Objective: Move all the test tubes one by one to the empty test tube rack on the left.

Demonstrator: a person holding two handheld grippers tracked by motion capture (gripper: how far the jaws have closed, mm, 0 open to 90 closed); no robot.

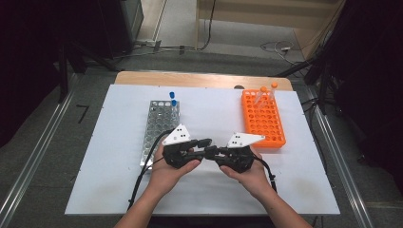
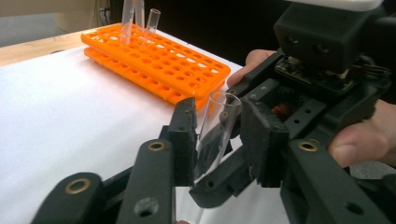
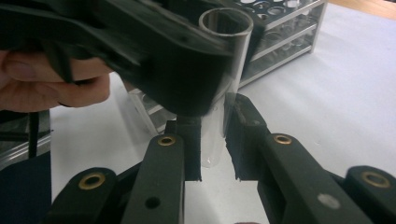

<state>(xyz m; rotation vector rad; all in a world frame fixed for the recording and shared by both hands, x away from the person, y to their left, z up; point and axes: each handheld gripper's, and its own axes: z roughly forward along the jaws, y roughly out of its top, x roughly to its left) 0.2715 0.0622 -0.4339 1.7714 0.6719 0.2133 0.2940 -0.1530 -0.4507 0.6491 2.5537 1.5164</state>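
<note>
A clear, uncapped test tube (image 2: 215,128) stands tilted between the two grippers, which meet tip to tip at the middle of the white mat. My left gripper (image 2: 217,135) has its pads against the tube's upper part, just under the open mouth. In the right gripper view, the tube (image 3: 223,79) has its rounded end between the pads of my right gripper (image 3: 215,149), which press on both sides. From above, the left gripper (image 1: 205,142) and the right gripper (image 1: 212,152) overlap, and they hide the tube.
A grey metal rack (image 1: 159,128) with two blue-capped tubes (image 1: 173,98) at its far end stands to the left. An orange rack (image 1: 263,121) holding orange-capped tubes (image 1: 266,91) stands to the right. The white mat (image 1: 209,190) lies on a wooden table.
</note>
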